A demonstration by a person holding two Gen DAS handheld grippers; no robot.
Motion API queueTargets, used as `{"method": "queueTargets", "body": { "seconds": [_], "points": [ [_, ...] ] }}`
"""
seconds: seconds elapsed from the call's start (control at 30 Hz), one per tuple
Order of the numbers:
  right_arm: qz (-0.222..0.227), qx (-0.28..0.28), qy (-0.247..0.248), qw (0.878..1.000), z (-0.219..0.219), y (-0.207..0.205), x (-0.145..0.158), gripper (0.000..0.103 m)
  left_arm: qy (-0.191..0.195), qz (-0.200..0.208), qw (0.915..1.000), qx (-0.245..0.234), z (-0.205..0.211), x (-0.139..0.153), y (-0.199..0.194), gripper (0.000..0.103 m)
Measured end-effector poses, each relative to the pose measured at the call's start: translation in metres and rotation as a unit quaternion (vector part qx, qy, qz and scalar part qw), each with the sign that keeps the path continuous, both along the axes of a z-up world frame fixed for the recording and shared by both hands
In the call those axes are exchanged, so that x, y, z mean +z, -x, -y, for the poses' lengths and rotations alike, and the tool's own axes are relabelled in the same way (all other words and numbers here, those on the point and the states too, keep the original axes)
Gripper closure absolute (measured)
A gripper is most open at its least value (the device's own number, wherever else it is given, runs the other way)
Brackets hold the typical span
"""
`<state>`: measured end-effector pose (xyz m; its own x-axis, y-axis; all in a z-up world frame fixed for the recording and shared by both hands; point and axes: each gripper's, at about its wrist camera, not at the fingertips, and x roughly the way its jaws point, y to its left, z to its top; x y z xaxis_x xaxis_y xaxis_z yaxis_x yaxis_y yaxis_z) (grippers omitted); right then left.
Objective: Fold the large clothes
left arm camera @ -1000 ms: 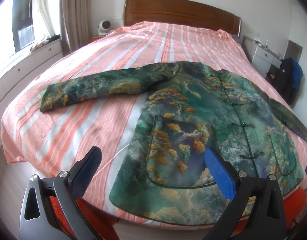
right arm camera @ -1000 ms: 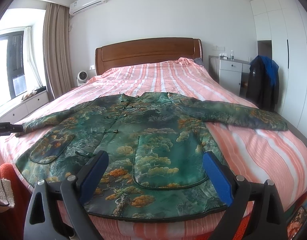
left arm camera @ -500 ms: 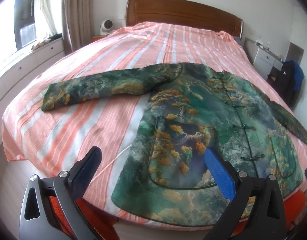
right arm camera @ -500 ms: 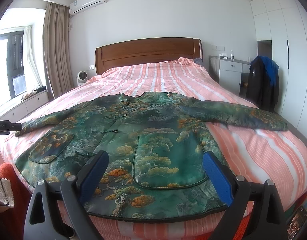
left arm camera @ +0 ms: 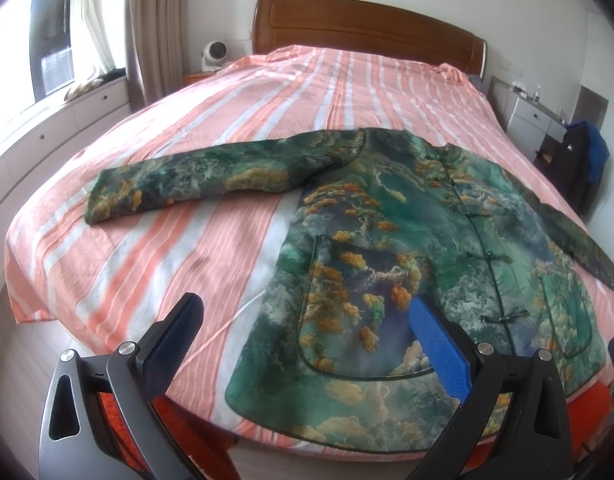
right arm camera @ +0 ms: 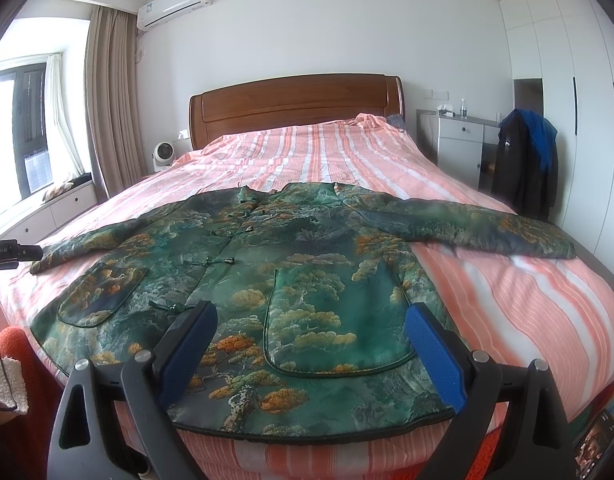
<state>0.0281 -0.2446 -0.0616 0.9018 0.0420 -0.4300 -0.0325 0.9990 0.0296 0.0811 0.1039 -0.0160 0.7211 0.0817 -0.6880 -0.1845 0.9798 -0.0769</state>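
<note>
A green jacket with an orange and white landscape print (left arm camera: 427,240) lies flat and face up on the bed, both sleeves spread out; it also shows in the right wrist view (right arm camera: 291,264). Its left sleeve (left arm camera: 195,180) reaches toward the window side. My left gripper (left arm camera: 307,316) is open and empty, held above the hem's left corner. My right gripper (right arm camera: 311,320) is open and empty, above the hem near the right pocket.
The bed has a pink and white striped sheet (left arm camera: 179,252) and a wooden headboard (right arm camera: 295,104). A white drawer unit (right arm camera: 459,148) and a chair hung with dark clothes (right arm camera: 527,160) stand to the right. A window bench (left arm camera: 59,112) runs along the left.
The left wrist view has shifted slightly, showing more of the bed's left side. The jacket and the right gripper have not moved.
</note>
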Motion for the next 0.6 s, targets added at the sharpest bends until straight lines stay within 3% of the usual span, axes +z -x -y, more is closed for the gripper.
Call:
{"method": "queueTargets", "body": {
  "seconds": [0.6],
  "points": [
    [-0.003, 0.002, 0.0, 1.0, -0.0012, 0.0002, -0.0005, 0.009, 0.009, -0.004, 1.0, 0.002, 0.0032, 0.0042, 0.0018, 0.001]
  ]
}}
